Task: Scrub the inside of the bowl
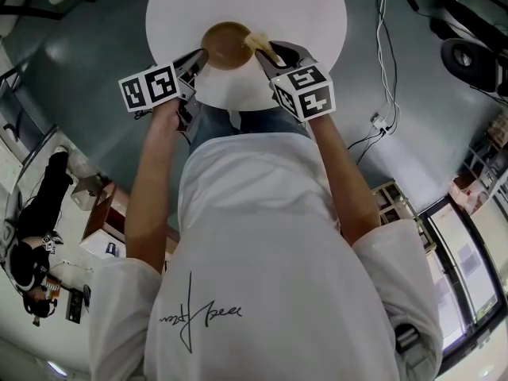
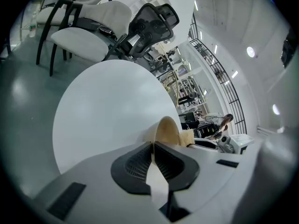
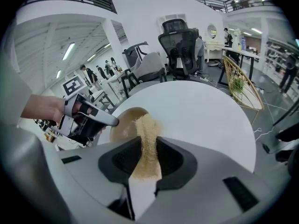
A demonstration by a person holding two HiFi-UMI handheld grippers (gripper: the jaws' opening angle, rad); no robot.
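Head view gives us the biggest thing first: the round white table, seen from straight above. On it, a little to our side of the middle, sits the bowl. It's round and brown, wood-coloured, with a thin rim that reads darker than the tan inside. Its mouth faces up towards us, so we look right down into it.

What's in it? Just the far end of the sponge, a pale, rough, straw-coloured strip. It comes in over the bowl's right rim and its tip lies against the inner wall on that side. The right gripper view shows the strip running from between the pads out into the bowl, fraying wider at the tip.

Now the tools. Our left gripper is at the bowl's left rim. In the left gripper view its jaws are drawn almost together, with only the thin edge of the bowl pinched between the pads. So that one is clamped on the rim, and the bowl rises edge-on just beyond it.

Our right gripper sits at the right rim, opposite the other. Its jaws are closed on the sponge, the pads pressing the strip from both sides, and nothing else is in them.

Beyond the table, a black office chair stands on the grey floor.
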